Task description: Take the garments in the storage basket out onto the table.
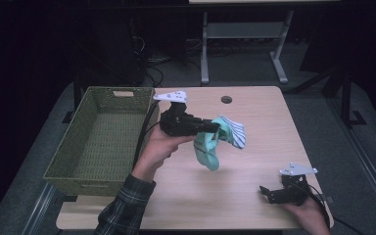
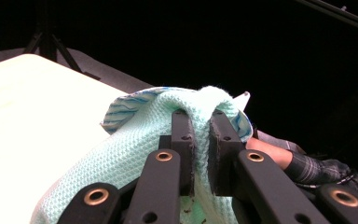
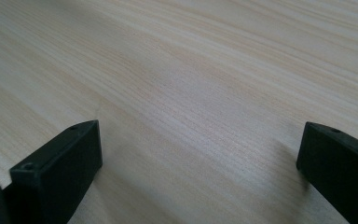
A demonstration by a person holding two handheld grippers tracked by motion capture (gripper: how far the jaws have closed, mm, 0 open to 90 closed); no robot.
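My left gripper (image 1: 214, 128) is held level above the middle of the wooden table (image 1: 254, 105), shut on a mint-green knitted cloth (image 1: 207, 149) with a blue-striped part (image 1: 233, 131). The cloth hangs down from the jaws, clear of the tabletop. In the left gripper view the two black jaws pinch a fold of the cloth (image 2: 135, 149), and my left gripper (image 2: 201, 119) has the fabric bulging over its tips. My right gripper (image 1: 266, 193) rests low at the table's front right, open. Seen from the right gripper view, my right gripper (image 3: 200, 149) has bare wood between its wide-set jaws.
A green woven basket (image 1: 66, 161) stands on the left part of the table, its inside bare. A round cable hole (image 1: 226, 99) lies near the far edge. Beyond the table are a dark floor and a grey desk frame (image 1: 245, 34).
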